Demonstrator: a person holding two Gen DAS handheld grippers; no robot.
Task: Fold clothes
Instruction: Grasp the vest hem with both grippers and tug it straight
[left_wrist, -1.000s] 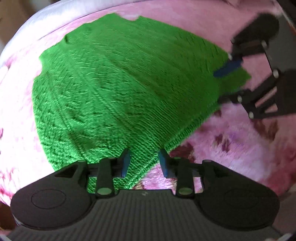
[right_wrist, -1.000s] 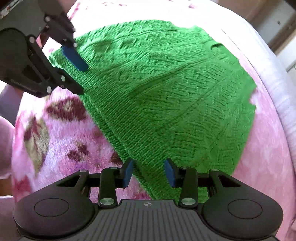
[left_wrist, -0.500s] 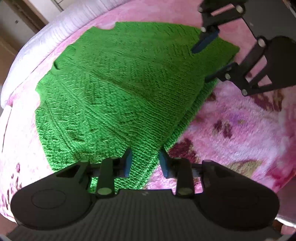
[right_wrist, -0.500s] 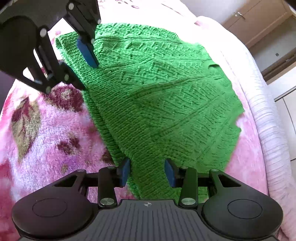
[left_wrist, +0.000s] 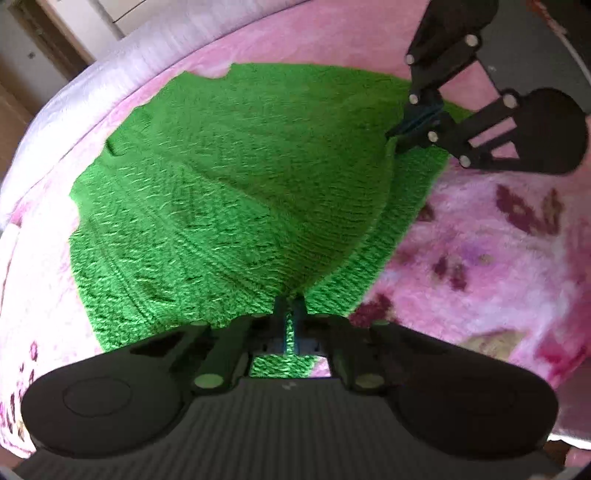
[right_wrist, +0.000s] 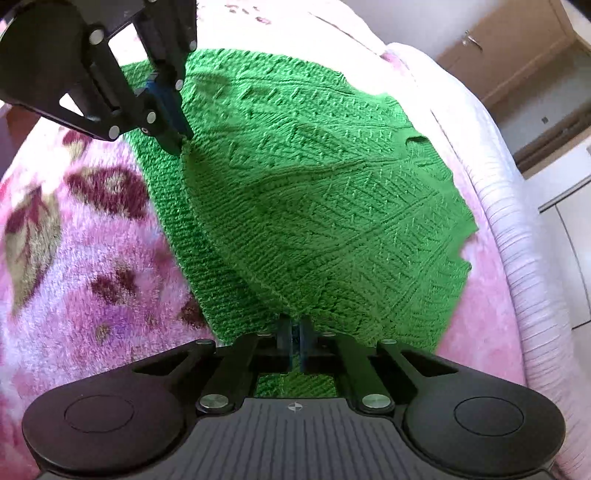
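Pinching the near hem of the green knitted garment, the left gripper has its fingers closed together on a raised peak of knit; the right gripper grips the same hem at its other corner, fingers likewise closed on the fabric. Both pairs have just been closing, with cloth between them. The garment lies spread on a pink floral blanket covering a bed, its far edge toward the pale quilted bed border.

Step in hand, as judged: a two-corner grasp before folding the hem over. To do it well, lift both corners evenly, keep the hem taut between them, carry it toward the far edge, and release only when the edges align; an uneven lift would skew the fold.

The left wrist view shows the right gripper at the garment's right corner and a small notch in the far edge. The right wrist view alone shows a wooden door beyond the bed and the garment's ragged right margin.
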